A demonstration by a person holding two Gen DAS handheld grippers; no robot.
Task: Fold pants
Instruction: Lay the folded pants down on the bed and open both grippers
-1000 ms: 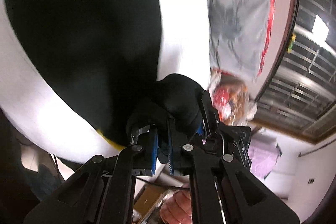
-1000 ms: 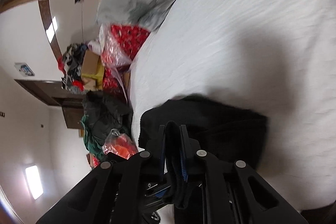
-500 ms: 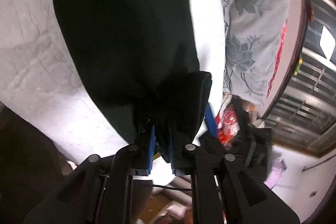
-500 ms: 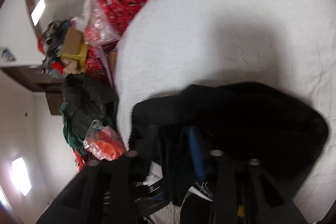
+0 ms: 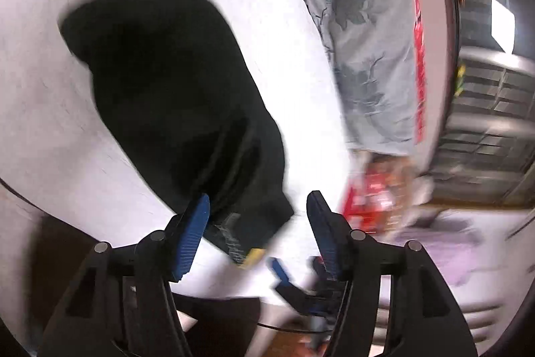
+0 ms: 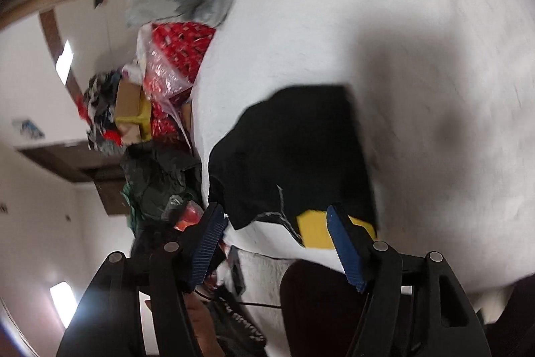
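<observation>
Both grippers have let go since half a sec ago: then each was clamped on black cloth, now the left gripper (image 5: 257, 209) and right gripper (image 6: 274, 223) stand wide apart w/ nothing between the blue pads. Pants (image 5: 174, 109) dropped onto the white bed (image 5: 301, 62) and lie as a compact dark bundle, no longer hanging from either claw.

Relative to the pants: left gripper sits just at the near edge, its left pad (image 5: 190, 236) overlapping that edge in view, contact can't be told. Right wrist view shows the same bundle (image 6: 294, 156) just ahead of the right gripper; a yellow tag (image 6: 314, 231) pokes out at its near edge, some loose grey threads beside it. Grey floral pillow (image 5: 367, 56) lies beyond the pants, well apart; red patterned bag (image 6: 177, 56) off the bed edge.

Meaning, as a judgement: last fold prob. laid down and released, so task looks near done. Edges blurred, so neatness of fold unclear; maybe a smoothing pass left.
</observation>
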